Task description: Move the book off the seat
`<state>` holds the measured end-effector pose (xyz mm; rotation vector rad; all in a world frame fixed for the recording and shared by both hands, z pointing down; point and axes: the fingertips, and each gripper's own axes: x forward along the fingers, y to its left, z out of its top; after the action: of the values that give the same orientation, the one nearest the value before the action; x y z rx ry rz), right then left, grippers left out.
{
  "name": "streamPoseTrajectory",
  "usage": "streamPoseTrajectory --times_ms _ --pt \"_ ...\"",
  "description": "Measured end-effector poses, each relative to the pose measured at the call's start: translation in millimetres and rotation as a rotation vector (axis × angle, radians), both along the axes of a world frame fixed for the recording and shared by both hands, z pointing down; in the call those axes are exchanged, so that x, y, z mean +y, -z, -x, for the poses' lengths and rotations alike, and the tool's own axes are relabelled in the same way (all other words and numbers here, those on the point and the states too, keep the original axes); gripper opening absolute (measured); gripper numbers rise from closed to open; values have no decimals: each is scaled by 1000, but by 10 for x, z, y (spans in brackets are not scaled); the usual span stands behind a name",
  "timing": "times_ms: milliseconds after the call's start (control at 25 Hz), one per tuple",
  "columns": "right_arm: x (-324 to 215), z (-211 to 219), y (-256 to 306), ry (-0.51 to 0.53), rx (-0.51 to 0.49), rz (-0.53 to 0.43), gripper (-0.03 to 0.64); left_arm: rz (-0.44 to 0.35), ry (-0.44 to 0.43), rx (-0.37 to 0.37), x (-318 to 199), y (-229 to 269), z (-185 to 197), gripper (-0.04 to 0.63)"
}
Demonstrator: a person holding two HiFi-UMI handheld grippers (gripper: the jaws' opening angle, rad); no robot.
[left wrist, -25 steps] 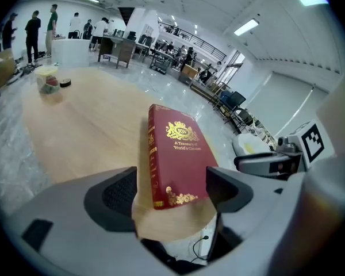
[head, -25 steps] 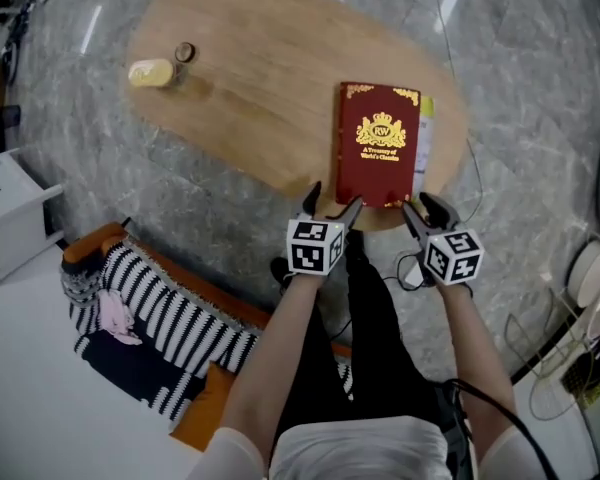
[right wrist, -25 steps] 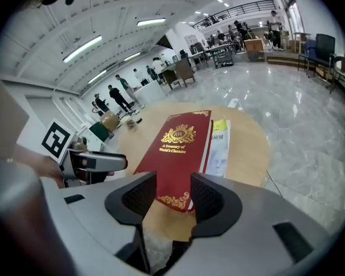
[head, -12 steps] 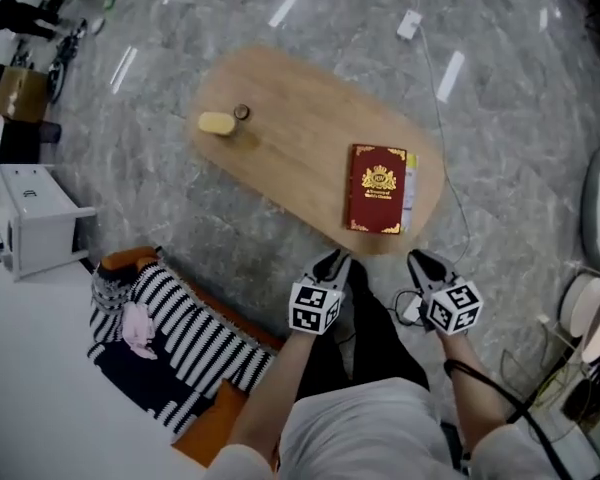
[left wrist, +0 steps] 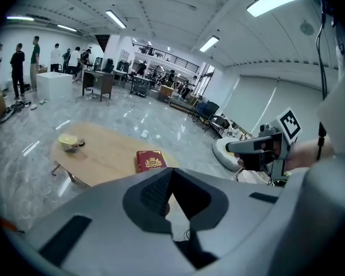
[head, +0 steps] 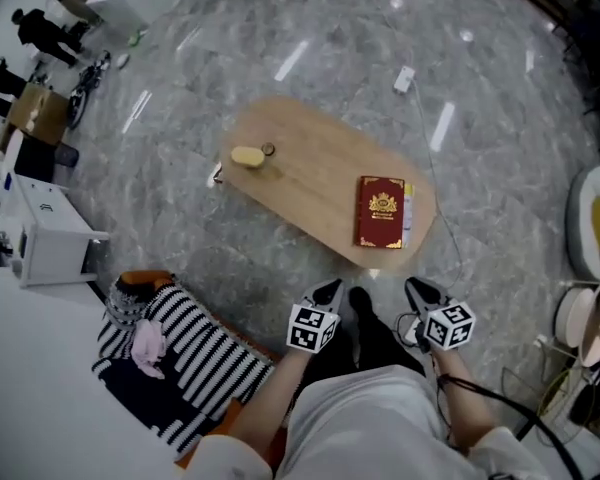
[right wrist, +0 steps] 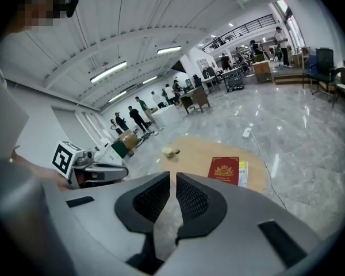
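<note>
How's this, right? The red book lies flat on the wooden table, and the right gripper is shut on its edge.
No: the right gripper is shut on nothing; its jaws have just been closing empty, clear of the red book flat on the wooden table. The right gripper view shows it.

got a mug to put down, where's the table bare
The middle of the table is bare, between the yellow item at its left end and the red book. The right end is crowded by the book.

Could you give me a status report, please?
Left gripper shut, empty; right gripper just closed, empty. Book flat on table. Nothing in the way.
</note>
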<state>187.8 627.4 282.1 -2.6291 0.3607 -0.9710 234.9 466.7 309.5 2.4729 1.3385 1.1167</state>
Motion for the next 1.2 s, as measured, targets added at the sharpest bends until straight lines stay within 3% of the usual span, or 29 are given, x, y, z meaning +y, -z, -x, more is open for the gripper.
streamPoseTrajectory --times_ms 200,560,720,920,1200 --pt "-101 284 230 -45 8 28 57 7 -31 25 -357 300 219 2" --pt "-196 687 797 -161 106 -38 57 58 -73 43 -735 712 665 2" --pt "-283 878 911 -156 134 -6 57 102 -83 60 -798 864 752 2" --pt "-372 1039 982 -166 149 -1 57 92 -125 97 -834 967 798 2" --pt "-291 1018 1069 -126 171 8 51 122 -88 115 -775 1142 773 2"
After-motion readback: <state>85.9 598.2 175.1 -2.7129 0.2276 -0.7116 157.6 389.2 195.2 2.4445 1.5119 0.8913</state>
